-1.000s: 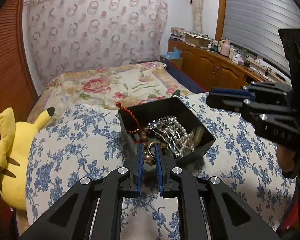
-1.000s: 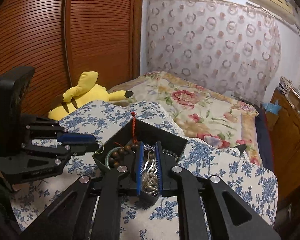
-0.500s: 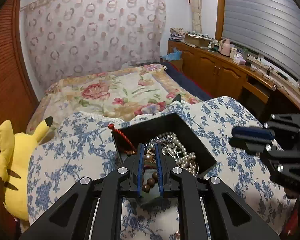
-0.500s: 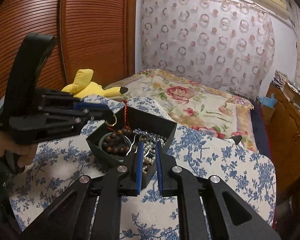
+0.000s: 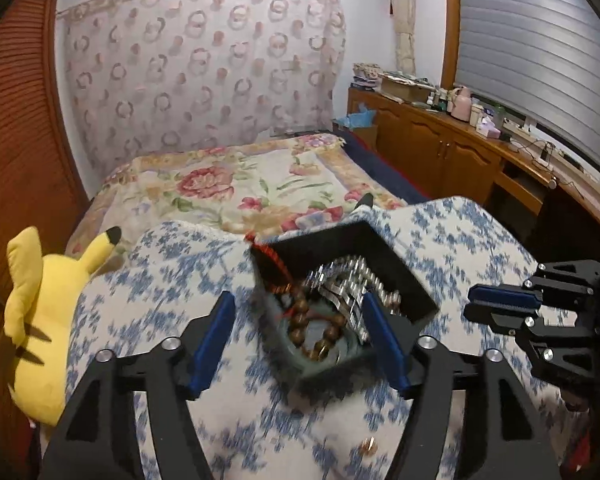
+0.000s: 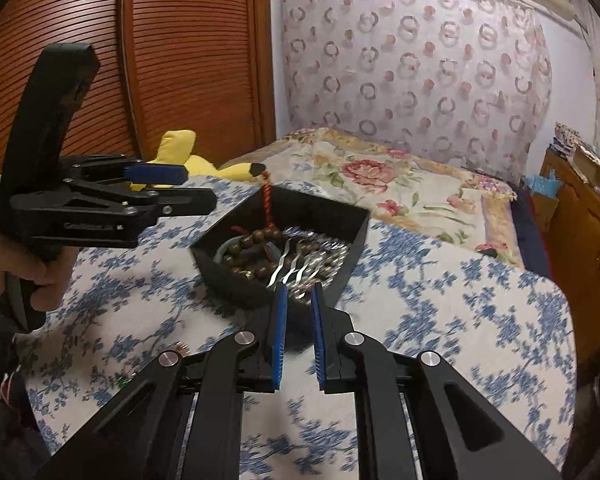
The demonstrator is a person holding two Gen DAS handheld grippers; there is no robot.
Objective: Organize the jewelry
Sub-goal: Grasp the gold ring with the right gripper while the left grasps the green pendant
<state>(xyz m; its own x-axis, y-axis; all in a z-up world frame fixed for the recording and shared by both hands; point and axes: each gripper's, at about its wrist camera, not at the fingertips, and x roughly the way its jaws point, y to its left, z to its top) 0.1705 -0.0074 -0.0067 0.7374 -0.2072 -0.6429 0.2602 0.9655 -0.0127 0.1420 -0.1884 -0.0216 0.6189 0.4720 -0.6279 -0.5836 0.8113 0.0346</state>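
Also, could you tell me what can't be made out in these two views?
- Left wrist view: the jewelry in the black box is motion-blurred, so the pieces run together.
- Left wrist view: the small gold item on the floral cloth is too small and blurred to identify.
- Right wrist view: the box's near corner is hidden behind the right gripper.
- Left wrist view: the bottles on the sideboard are too small.
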